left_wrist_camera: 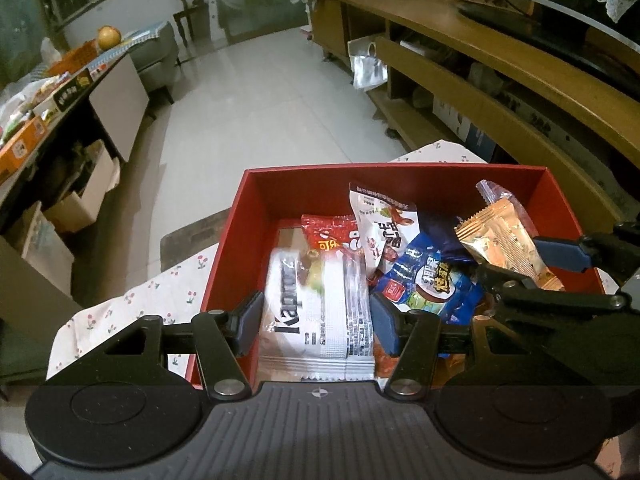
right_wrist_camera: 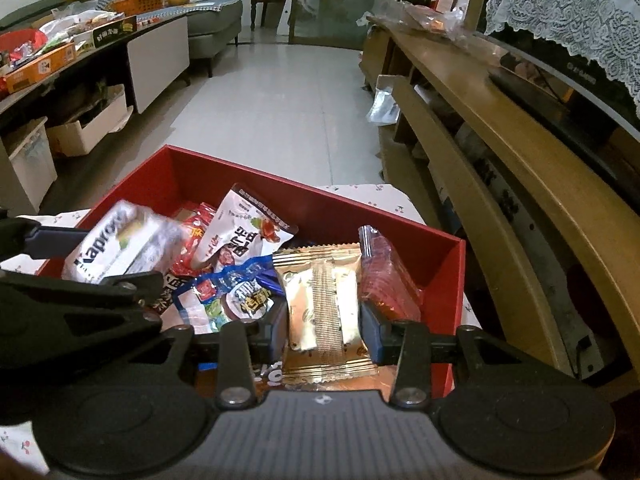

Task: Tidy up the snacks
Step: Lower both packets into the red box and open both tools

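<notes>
**Over the red box, two packets between the jaws**

Above the red box (left_wrist_camera: 256,200), which stands on a cherry-print cloth (left_wrist_camera: 132,304), both grippers are pointed steeply down. A white packet (left_wrist_camera: 316,308) is seen between the jaws of the left gripper (left_wrist_camera: 316,322), lengthwise over the box's left half. A gold packet (right_wrist_camera: 324,312) is framed likewise by the right gripper (right_wrist_camera: 325,334), over the right half beside a red-wrapped snack (right_wrist_camera: 390,280).

Both sets of jaws are partly spread. Whether the pads press on the wrappers or have just let go cannot be told; the white packet is blurred.

The packets are judged light, soft and slippery: crinkling film over crushable contents. They are best taken across the middle, clear of the thin crimped end seals, with gentle pressure. A blue packet (left_wrist_camera: 430,284) lies among the loose snacks between them.
</notes>
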Demonstrator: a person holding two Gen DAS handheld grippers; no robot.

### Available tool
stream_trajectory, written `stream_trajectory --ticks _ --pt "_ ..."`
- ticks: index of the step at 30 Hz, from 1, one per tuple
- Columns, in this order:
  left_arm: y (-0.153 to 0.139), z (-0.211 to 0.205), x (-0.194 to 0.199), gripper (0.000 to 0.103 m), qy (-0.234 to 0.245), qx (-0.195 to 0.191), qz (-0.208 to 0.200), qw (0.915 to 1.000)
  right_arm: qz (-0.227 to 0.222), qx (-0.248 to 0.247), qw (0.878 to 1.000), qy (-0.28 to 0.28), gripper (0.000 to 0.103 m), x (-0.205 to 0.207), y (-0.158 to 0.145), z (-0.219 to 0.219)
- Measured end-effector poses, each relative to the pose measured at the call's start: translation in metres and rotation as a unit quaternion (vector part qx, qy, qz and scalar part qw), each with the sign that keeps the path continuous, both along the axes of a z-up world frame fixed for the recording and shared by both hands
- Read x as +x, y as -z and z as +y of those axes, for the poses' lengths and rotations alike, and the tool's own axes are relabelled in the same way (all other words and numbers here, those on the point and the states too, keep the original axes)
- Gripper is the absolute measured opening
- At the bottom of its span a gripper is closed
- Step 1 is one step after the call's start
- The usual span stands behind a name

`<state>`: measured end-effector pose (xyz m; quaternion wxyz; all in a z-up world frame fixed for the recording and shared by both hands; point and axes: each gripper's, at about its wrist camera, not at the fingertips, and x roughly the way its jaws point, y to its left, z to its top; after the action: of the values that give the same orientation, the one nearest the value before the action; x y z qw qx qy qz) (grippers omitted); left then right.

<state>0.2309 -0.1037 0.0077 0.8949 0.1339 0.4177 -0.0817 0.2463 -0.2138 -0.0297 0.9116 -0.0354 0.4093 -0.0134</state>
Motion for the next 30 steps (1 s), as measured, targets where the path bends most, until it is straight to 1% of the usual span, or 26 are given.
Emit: stream_trajectory --ticks 5,7,9,13,17,22,26,30 --pt "0.002 0.002 0.001 0.068 -0.003 -0.001 0.004 1.0 0.005 0.003 1.0 0.004 0.059 0.002 0.002 -0.003" --pt "0.002 0.003 0.001 0.07 -0.005 -0.001 0.004 1.0 0.005 0.003 1.0 0.007 0.061 0.002 0.002 -0.003" --pt "0.002 0.003 0.002 0.071 -0.006 -0.001 0.004 1.0 0.005 0.004 1.0 0.011 0.066 0.003 0.003 -0.004" --pt "0.0 0.005 0.001 0.076 -0.009 -0.002 0.003 1.0 0.001 0.012 1.0 0.018 0.068 0.003 0.001 -0.008" --pt "-0.002 0.007 -0.001 0.081 -0.011 -0.003 0.001 0.9999 -0.005 0.018 1.0 0.025 0.075 0.003 -0.002 -0.011" --pt "-0.005 0.01 -0.004 0.085 -0.015 -0.003 -0.003 0.9999 -0.012 0.024 0.999 0.028 0.079 0.001 -0.006 -0.012" --pt "-0.01 0.015 -0.006 0.089 -0.022 -0.012 -0.005 0.9997 -0.017 0.03 0.999 0.032 0.086 -0.003 -0.011 -0.013" --pt "-0.013 0.019 -0.009 0.09 -0.027 -0.017 -0.007 0.9995 -0.023 0.032 0.999 0.03 0.086 -0.006 -0.014 -0.012"
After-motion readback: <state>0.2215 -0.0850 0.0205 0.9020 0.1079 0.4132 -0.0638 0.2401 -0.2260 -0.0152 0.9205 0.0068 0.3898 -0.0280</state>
